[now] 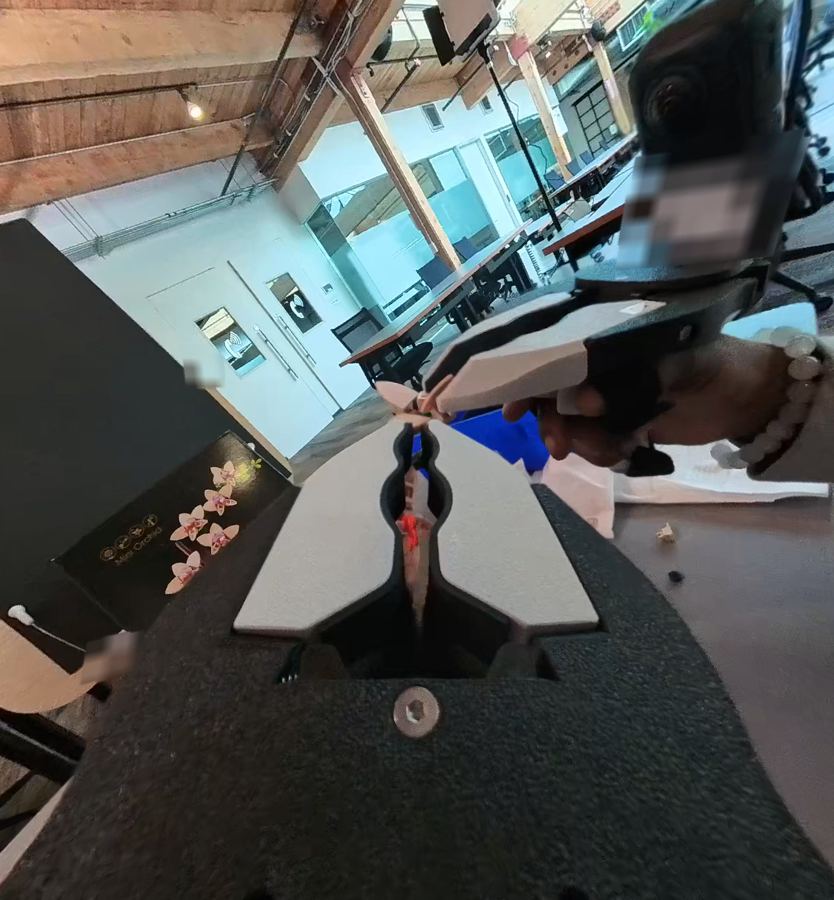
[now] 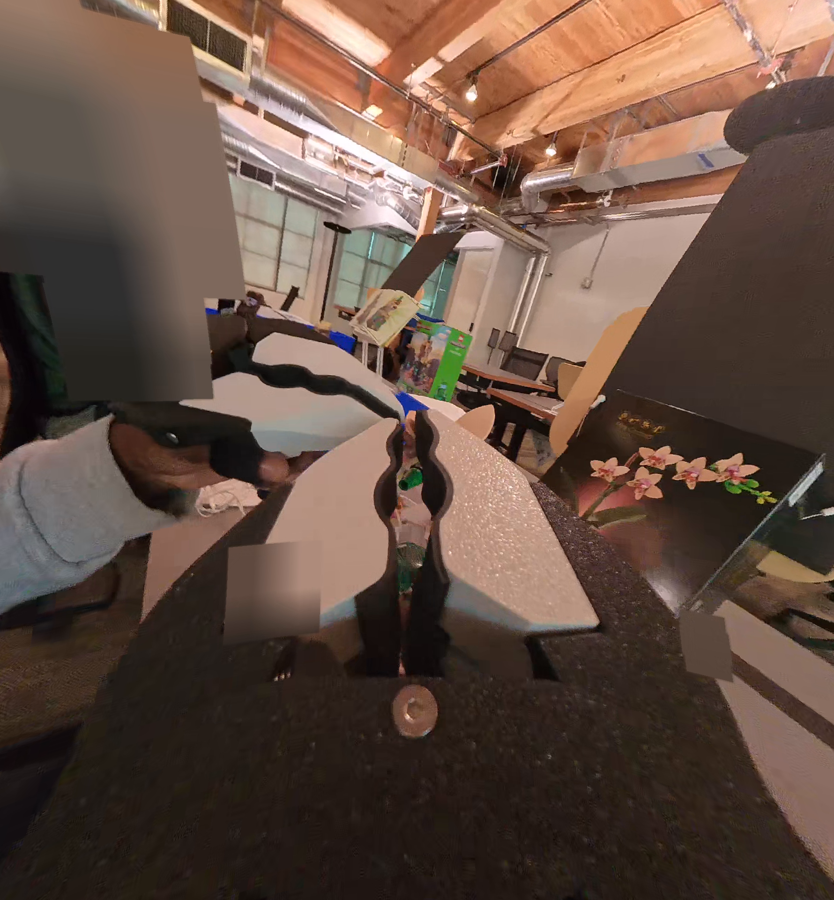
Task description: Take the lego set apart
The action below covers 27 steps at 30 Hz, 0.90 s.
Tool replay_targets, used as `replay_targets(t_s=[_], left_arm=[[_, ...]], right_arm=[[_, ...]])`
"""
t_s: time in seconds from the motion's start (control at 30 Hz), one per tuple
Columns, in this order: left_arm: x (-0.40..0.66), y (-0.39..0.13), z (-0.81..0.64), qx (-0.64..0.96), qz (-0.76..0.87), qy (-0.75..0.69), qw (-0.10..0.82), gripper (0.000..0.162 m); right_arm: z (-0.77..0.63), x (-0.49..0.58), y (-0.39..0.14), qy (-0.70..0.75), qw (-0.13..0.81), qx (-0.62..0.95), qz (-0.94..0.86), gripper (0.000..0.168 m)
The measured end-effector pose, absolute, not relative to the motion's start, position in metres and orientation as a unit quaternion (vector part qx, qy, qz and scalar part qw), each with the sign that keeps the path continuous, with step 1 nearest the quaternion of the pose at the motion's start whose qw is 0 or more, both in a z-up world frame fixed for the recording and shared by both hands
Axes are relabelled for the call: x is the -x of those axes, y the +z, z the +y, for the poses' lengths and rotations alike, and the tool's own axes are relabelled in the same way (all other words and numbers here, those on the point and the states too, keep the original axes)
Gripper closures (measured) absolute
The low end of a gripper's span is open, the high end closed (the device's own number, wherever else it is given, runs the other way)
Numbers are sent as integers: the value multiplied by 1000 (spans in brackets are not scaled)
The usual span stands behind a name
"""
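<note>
A small pink Lego orchid flower (image 1: 398,397) is held in the air between both grippers. In the left wrist view my left gripper (image 1: 417,431) is shut just below the flower, on its dark and green stem end. My right gripper (image 1: 428,402) comes in from the right, held by a hand, and is shut on the flower's side. In the right wrist view my right gripper (image 2: 407,431) is shut, a pale petal (image 2: 478,418) shows past its tips, and a green piece (image 2: 410,482) shows through the gap. The left gripper (image 2: 396,414) meets it from the left.
A black orchid set box (image 1: 162,526) stands to the left and shows in the right wrist view (image 2: 673,487). A blue bin (image 1: 498,433) and white bags (image 1: 648,479) lie ahead. Small loose pieces (image 1: 665,533) lie on the brown table (image 1: 746,609). A green box (image 2: 437,363) stands farther off. The tips of both grippers are at nearly the same place.
</note>
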State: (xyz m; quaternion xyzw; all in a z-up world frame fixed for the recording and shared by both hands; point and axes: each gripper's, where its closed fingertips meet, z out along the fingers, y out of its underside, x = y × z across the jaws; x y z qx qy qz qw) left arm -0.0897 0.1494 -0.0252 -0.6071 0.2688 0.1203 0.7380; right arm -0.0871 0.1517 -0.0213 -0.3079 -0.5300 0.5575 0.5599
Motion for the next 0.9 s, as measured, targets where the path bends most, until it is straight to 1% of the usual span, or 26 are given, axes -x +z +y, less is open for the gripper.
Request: replay_targets(t_s=[0.03, 0.1, 0.2, 0.3, 0.4, 0.53, 0.6, 0.7, 0.9], left_arm=[[93, -29, 151, 618, 267, 127, 728, 159], [98, -35, 154, 630, 263, 139, 717, 158], [93, -33, 151, 615, 268, 122, 732, 155], [94, -34, 152, 618, 274, 139, 724, 144], [93, -41, 155, 619, 294, 168, 708, 134], [96, -40, 163, 596, 338, 271, 676, 131], [100, -43, 169, 590, 362, 324, 645, 133], [103, -39, 176, 569, 372, 373, 631, 147], [100, -37, 176, 559, 366, 360, 651, 148]], right_arm=[[152, 87, -19, 581, 546, 310, -517, 164], [152, 87, -16, 622, 513, 312, -502, 164], [153, 88, -15, 650, 483, 316, -494, 164], [150, 88, -16, 666, 459, 310, -500, 164], [153, 87, -16, 651, 477, 306, -506, 164], [149, 87, -16, 633, 485, 303, -523, 164], [147, 87, -16, 630, 483, 302, -528, 164], [146, 87, -16, 625, 490, 303, -527, 164], [153, 83, -12, 596, 526, 307, -524, 164]])
